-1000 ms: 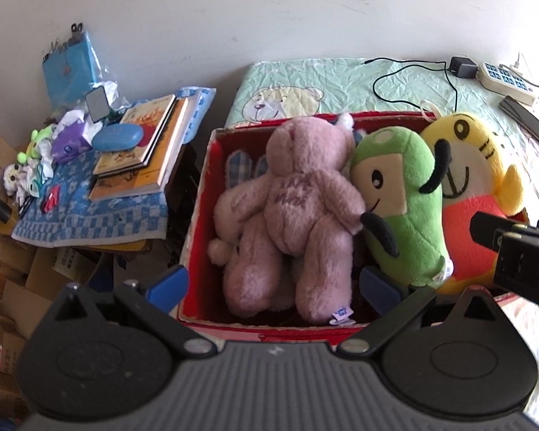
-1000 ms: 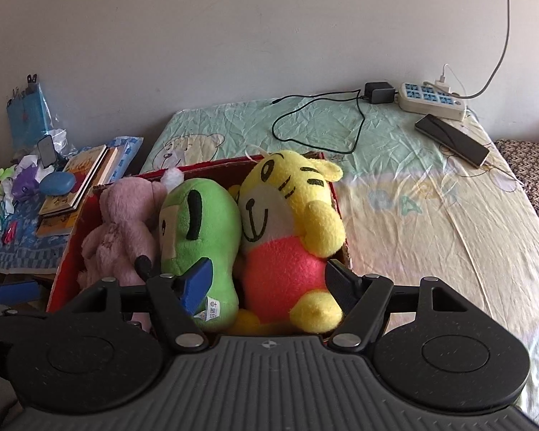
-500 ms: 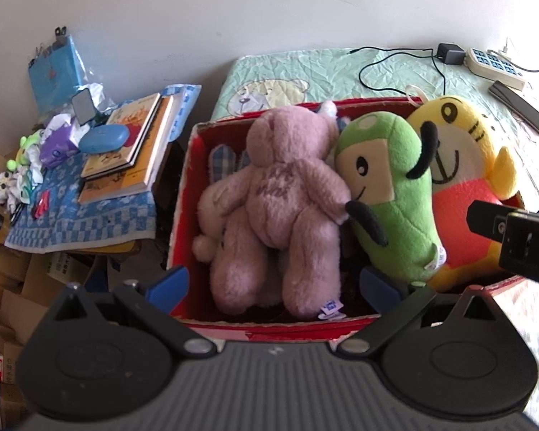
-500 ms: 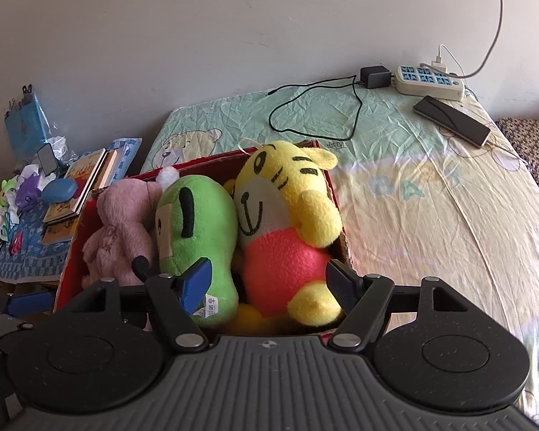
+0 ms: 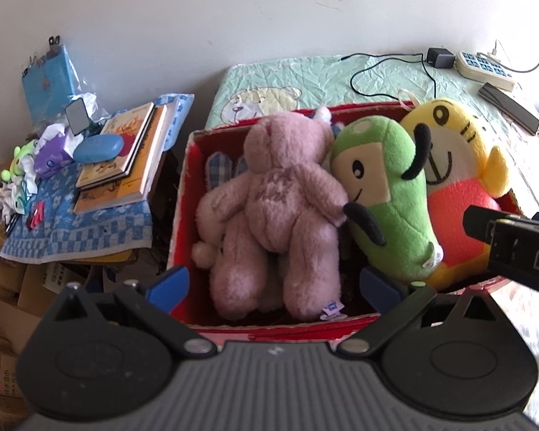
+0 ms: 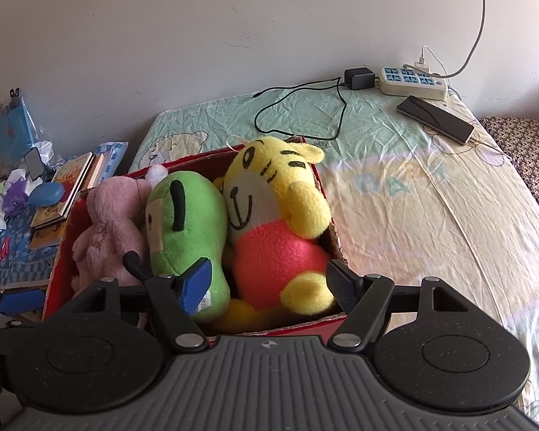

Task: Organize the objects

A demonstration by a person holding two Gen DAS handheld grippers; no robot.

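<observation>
A red box [image 5: 183, 194] on the bed holds three plush toys: a pink bear [image 5: 276, 208], a green toy [image 5: 384, 186] and a yellow tiger [image 5: 456, 179]. All three also show in the right wrist view: bear [image 6: 107, 226], green toy [image 6: 187, 215], tiger [image 6: 276, 215], box [image 6: 327, 237]. My left gripper [image 5: 275, 285] is open and empty, just above the box's near edge in front of the bear. My right gripper [image 6: 269, 283] is open and empty, its fingers either side of the tiger's lower body, apart from it.
A side table [image 5: 75, 230] left of the box carries books [image 5: 125, 158], a blue case [image 5: 97, 147] and small clutter. On the bed [image 6: 413, 215] lie a power strip [image 6: 411, 80], a phone [image 6: 434, 118] and a black cable [image 6: 305, 107]. Cardboard boxes [image 5: 3, 287] sit below left.
Both grippers have drawn back and shifted a little, so the box and toys sit slightly differently in view. The jaws stayed open and the toys did not move.
</observation>
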